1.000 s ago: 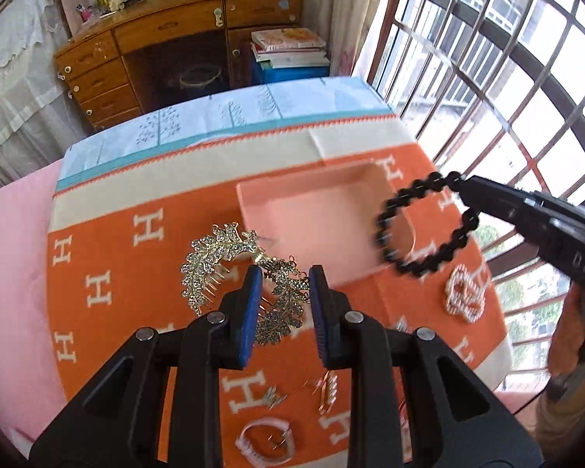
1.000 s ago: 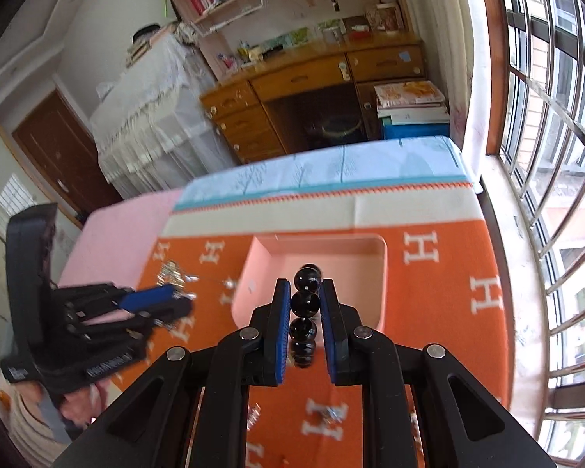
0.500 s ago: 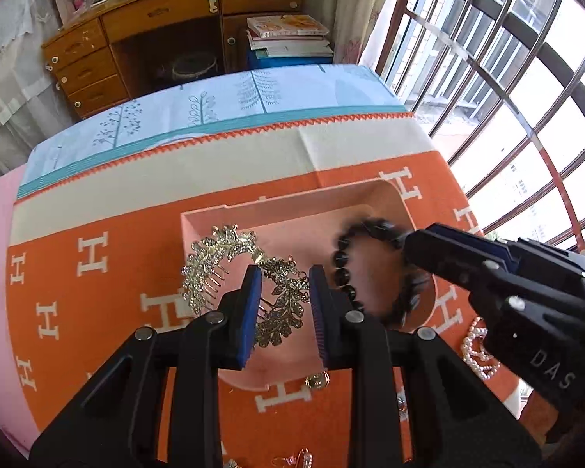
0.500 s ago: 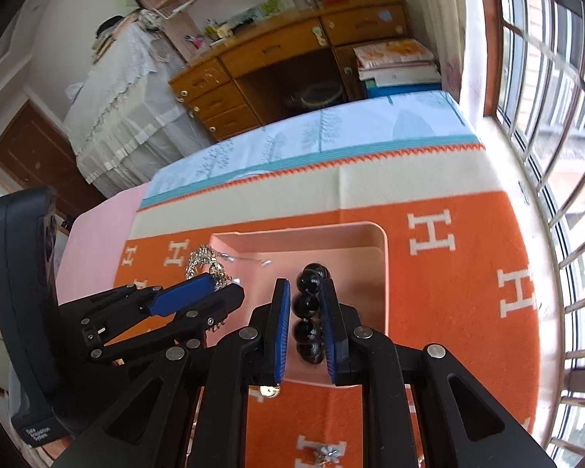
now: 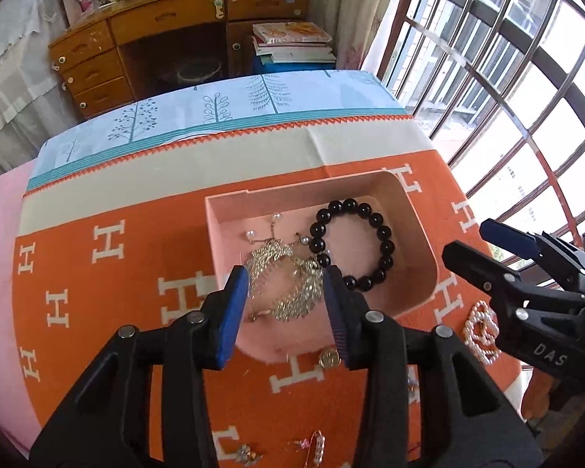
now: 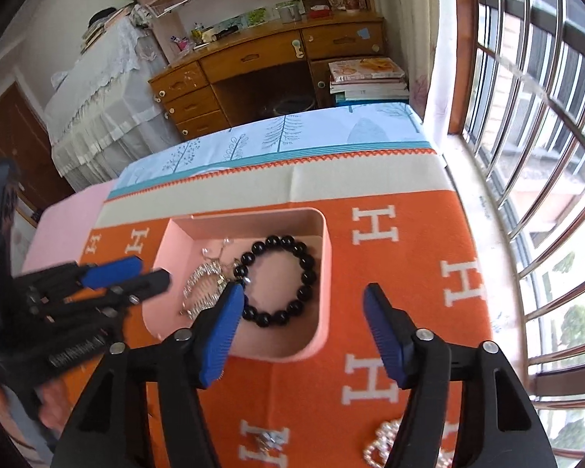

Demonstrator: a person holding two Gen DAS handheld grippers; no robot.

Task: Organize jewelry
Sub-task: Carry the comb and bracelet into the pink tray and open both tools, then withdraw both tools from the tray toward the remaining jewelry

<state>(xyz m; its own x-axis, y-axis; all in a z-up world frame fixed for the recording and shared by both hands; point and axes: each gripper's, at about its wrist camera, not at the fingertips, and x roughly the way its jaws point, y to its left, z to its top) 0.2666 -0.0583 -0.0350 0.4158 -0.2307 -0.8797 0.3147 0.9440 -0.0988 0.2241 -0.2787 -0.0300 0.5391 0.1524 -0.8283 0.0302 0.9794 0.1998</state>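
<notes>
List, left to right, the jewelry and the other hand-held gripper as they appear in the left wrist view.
Gold hair comb → black bead bracelet → pearl piece on the orange cloth → right hand-held gripper, its jaws opening with nothing between them.

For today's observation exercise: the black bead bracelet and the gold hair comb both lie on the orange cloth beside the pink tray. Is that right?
Not quite. The black bead bracelet and the gold hair comb both lie inside the pink tray, not beside it on the orange cloth. The left wrist view shows this, and the right wrist view agrees.
</notes>
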